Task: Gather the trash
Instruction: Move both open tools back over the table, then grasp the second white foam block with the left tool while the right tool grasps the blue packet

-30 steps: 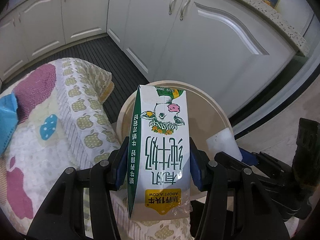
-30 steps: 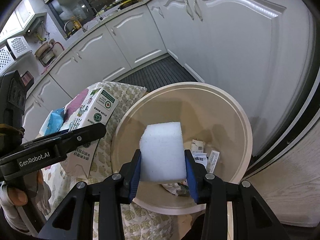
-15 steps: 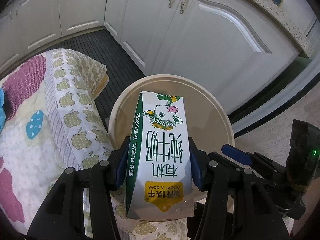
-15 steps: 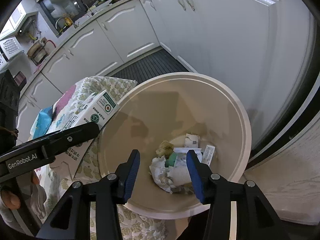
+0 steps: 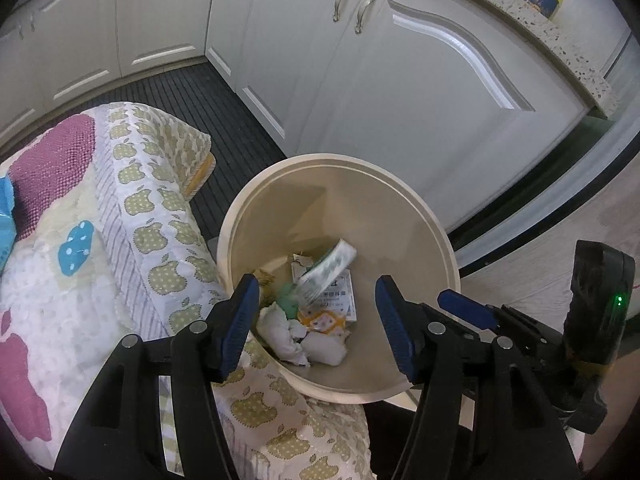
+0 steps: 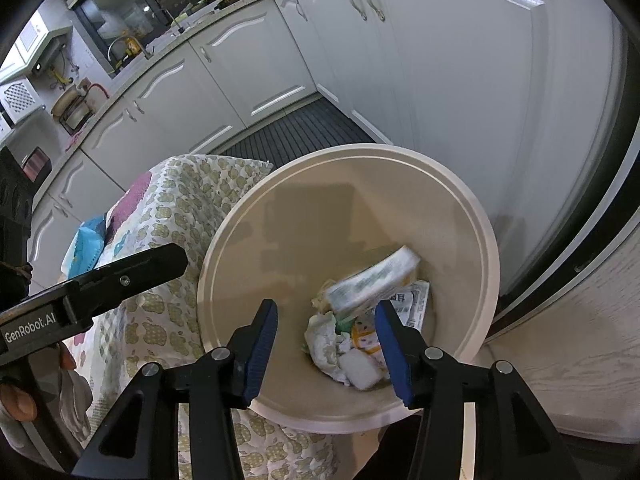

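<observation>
Trash sits in the bin (image 5: 436, 236); a blurred carton (image 5: 328, 270) lies on the heap. My left claw (image 5: 314, 320) and right claw (image 6: 326, 344) hang spread and empty above it. I'd lift both clear without knocking the rim.

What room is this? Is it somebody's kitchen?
Most likely a home kitchen: white cabinets run under a speckled countertop, a sink tap stands by the window, and a trash bin sits on the floor.
</observation>
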A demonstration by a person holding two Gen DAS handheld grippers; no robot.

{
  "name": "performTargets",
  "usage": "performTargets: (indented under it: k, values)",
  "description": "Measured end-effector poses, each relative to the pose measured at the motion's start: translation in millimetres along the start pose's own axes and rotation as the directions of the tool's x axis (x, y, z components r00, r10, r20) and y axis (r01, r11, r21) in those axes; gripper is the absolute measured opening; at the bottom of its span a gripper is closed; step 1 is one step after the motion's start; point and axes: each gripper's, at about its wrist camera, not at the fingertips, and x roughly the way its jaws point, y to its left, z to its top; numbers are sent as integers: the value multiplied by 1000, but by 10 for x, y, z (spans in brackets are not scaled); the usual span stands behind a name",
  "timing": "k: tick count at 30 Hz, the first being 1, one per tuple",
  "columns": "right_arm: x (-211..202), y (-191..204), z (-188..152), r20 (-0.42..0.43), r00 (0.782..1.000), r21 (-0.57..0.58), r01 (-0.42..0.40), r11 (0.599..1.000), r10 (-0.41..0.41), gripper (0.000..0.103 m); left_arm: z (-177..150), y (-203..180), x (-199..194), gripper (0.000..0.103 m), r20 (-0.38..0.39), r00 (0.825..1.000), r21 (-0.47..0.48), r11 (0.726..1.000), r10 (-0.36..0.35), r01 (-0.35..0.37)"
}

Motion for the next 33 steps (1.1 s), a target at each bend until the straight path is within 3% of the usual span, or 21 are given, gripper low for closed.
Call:
performTargets:
  k: [18, 22, 33]
  values:
    - [-117, 290, -30, 3, 1000, -56, -23, 998, 23, 50, -196, 235, -477, 59, 67, 996, -12, 998, 55, -55]
    - [-124, 483, -36, -3, 999, -77, -47, 996, 47, 56, -270, 412, -674, 59, 86, 994, -41, 997, 65, -62]
    - [23, 1296, -24, -54, 985, -177, -169, 970, 162, 58, -490, 1235, -1281, 59, 125, 979, -161, 977, 160, -139]
